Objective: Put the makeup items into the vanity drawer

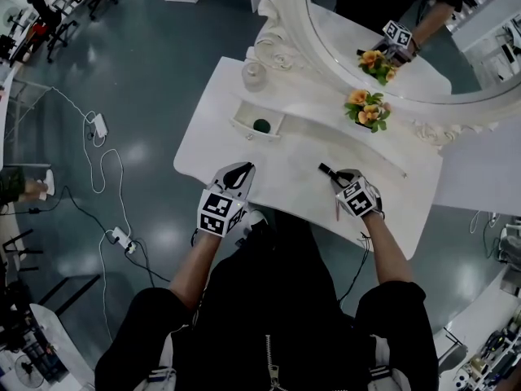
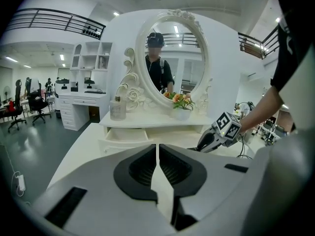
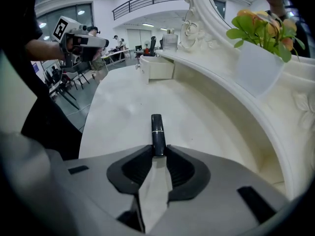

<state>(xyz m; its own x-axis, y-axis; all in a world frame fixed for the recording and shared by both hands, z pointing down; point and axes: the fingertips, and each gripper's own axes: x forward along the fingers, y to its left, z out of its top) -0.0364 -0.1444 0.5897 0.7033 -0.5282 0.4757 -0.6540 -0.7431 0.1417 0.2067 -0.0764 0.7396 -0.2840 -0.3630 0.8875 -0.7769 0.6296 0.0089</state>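
Observation:
A slim black makeup tube (image 3: 157, 132) lies on the white vanity top (image 1: 285, 177) with its near end between my right gripper's (image 3: 157, 152) jaws, which press on both its sides. In the head view the tube (image 1: 326, 170) sticks out toward the left from that gripper (image 1: 338, 179). The small vanity drawer (image 1: 248, 124) stands pulled open at the back left, with a dark green round item (image 1: 261, 125) inside. My left gripper (image 1: 242, 170) hovers over the tabletop's front left, jaws together and empty (image 2: 157, 147), pointing at the drawer (image 2: 125, 134).
An oval mirror (image 1: 383, 31) in an ornate white frame rises behind the shelf. A pot of orange flowers (image 1: 366, 109) stands on the shelf right of the drawer, and a glass jar (image 1: 254, 74) to its left. Cables and a power strip (image 1: 120, 236) lie on the floor at left.

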